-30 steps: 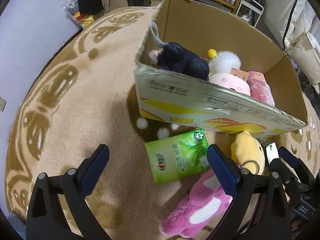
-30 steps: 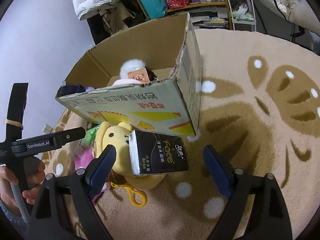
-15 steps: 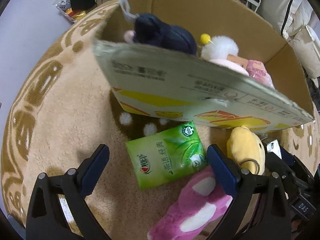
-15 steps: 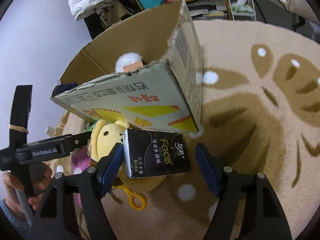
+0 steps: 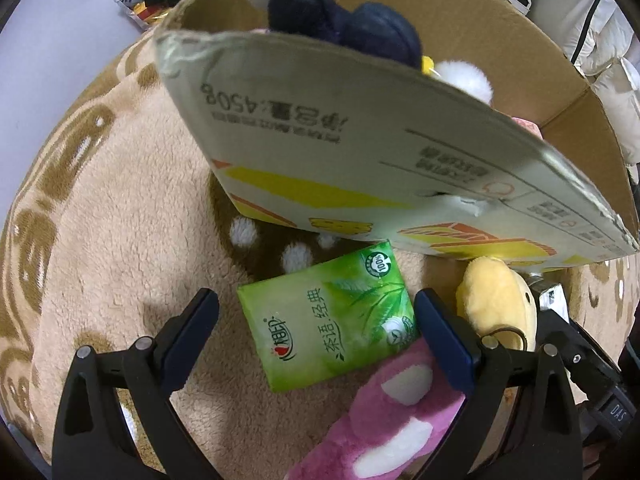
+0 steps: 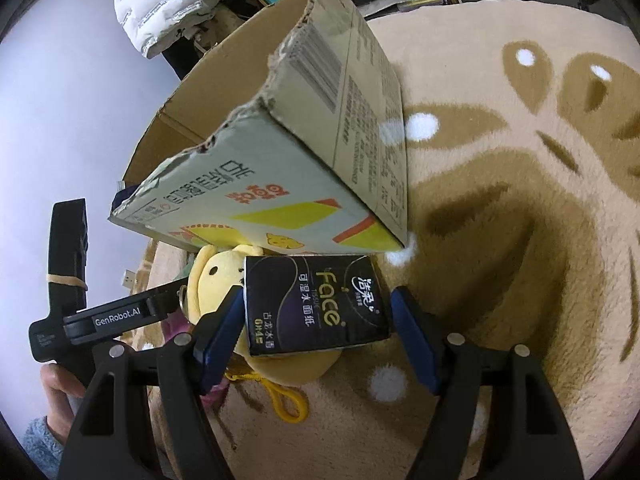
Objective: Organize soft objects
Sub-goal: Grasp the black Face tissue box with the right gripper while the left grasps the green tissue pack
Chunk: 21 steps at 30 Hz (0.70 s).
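We see both grippers low over the beige/brown rug [image 5: 100, 240], right in front of the cardboard box [image 5: 360, 152].

L gripper [image 5: 316, 332]: jaws spread wide, nothing clamped. The green tissue pack [image 5: 328, 316] lies flat on the rug between the blue pads; the right-hand pad [image 5: 442, 344] sits just beside the pack's edge, other pad well clear of it. We can't tell if that nearer pad touches. A pink plush [image 5: 384, 420] lies under/next to the pack's lower corner, partly behind the finger. A yellow plush [image 5: 496, 304] sits just to the R of it, against the box's front wall.

R gripper [image 6: 316, 332]: jaws apart w/ the black tissue pack [image 6: 316, 304] between them. L-side pad [image 6: 220, 332] is at the pack's edge, R-side pad a small gap off, so no firm grip that we can confirm. The black pack rests on top of the yellow plush [image 6: 212, 280], just below the box's [image 6: 280, 184] front corner. Yellow clip loop [image 6: 288, 404] of the plush trails on the rug [image 6: 520, 220].

Inside the box: dark navy plush [image 5: 344, 28] at the near-left rim, white fluffy pom [image 5: 464, 76] beside it, bit of pink at the far R.

In the R wrist view the L gripper's body [image 6: 116, 316] shows at left, held by a hand [image 6: 56, 384].
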Tool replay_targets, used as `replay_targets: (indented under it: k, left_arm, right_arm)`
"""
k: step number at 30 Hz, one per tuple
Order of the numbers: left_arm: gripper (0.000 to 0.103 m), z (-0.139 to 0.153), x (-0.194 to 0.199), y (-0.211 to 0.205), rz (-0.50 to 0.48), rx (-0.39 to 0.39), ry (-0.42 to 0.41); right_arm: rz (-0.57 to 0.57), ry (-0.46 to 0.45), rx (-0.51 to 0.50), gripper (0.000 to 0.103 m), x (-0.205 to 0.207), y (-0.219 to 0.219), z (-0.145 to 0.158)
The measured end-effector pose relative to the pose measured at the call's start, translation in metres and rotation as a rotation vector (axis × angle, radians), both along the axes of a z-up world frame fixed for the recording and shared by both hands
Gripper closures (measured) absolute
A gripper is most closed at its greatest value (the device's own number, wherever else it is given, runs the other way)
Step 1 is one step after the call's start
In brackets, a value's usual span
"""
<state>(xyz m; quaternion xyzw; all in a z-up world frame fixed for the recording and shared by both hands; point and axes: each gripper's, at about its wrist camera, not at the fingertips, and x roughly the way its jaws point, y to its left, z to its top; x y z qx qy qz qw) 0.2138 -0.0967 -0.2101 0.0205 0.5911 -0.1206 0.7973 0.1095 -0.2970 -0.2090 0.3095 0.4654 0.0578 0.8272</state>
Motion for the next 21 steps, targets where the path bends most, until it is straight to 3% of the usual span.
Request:
replay_targets:
  k: [2, 3, 6, 12, 21]
  left_arm:
    - [0.007, -0.001, 0.005, 0.004, -0.001, -0.002, 0.001]
    - [0.010, -0.001, 0.005, 0.004, -0.001, -0.004, 0.004]
    - [0.019, -0.003, 0.007, 0.009, -0.001, -0.015, 0.014]
    - [0.020, -0.007, 0.000, 0.017, 0.013, -0.017, 0.006]
    - [0.020, 0.016, -0.020, 0.039, 0.071, -0.013, -0.079]
  right_arm:
    - [0.001, 0.000, 0.002, 0.027, 0.001, 0.002, 0.000]
    - [-0.001, -0.001, 0.004, 0.031, 0.002, 0.003, 0.001]
    - [0.007, -0.011, -0.012, 0.031, 0.004, 0.005, 0.003]
    - [-0.002, -0.014, -0.033, 0.032, 0.000, 0.001, 0.005]
    - [-0.043, -0.042, -0.095, 0.032, -0.014, -0.005, 0.021]
